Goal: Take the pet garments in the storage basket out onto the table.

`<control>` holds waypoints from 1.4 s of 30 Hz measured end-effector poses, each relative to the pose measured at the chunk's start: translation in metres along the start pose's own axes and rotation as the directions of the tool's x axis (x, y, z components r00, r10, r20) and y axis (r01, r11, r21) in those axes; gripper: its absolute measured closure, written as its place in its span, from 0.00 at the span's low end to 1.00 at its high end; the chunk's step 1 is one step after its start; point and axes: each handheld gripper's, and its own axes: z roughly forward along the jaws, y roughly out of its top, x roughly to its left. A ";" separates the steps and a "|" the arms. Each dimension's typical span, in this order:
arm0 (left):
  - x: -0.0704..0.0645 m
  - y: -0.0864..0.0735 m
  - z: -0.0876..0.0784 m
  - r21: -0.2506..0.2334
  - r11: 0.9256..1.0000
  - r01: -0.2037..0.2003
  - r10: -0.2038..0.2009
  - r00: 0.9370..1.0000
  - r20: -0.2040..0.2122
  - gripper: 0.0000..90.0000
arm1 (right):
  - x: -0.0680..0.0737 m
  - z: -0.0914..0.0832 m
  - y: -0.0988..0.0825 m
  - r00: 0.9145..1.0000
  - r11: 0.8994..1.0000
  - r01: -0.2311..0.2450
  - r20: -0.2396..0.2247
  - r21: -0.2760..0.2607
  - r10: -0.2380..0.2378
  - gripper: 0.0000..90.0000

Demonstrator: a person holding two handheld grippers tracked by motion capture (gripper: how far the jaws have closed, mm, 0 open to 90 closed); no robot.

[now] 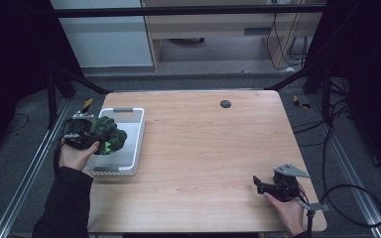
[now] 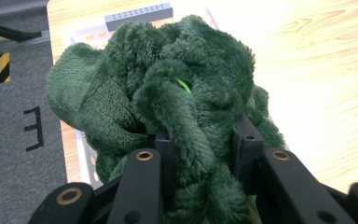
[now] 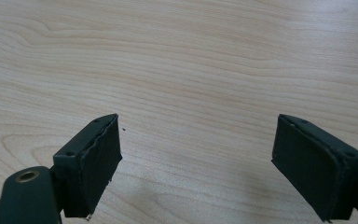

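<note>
High view: the left gripper [image 1: 95, 133], held over the white slotted tray [image 1: 135, 148], clamps a fuzzy dark-green plush toy [image 1: 108, 135]. The right gripper [image 1: 261, 184] rests with jaws spread wide, empty, above the pale wood-grain table [image 1: 203, 148].

You worked in a lab or test room. A pale wooden table [image 1: 203, 148] stood on grey carpet [image 1: 25, 163] inside a black metal frame [image 1: 188, 11], with black cables [image 1: 327, 139] and yellow-black tape marks [image 1: 87, 105] around.
</note>
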 end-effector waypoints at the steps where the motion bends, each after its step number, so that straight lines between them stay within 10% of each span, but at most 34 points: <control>1: 0.000 0.001 -0.002 0.000 1.000 -0.007 0.007 1.000 -0.001 0.77 | 0.000 0.000 0.000 1.000 1.000 0.000 0.000 0.000 0.000 0.17; 24: -0.023 0.022 -0.038 -0.010 0.986 -0.164 0.164 0.983 0.080 0.77 | 0.000 0.000 0.000 1.000 1.000 -0.003 0.000 -0.004 0.003 0.17; 42: -0.053 0.035 -0.045 -0.025 0.958 -0.285 0.284 0.940 0.190 0.77 | -0.001 -0.002 0.001 1.000 1.000 -0.004 0.003 -0.016 0.004 0.17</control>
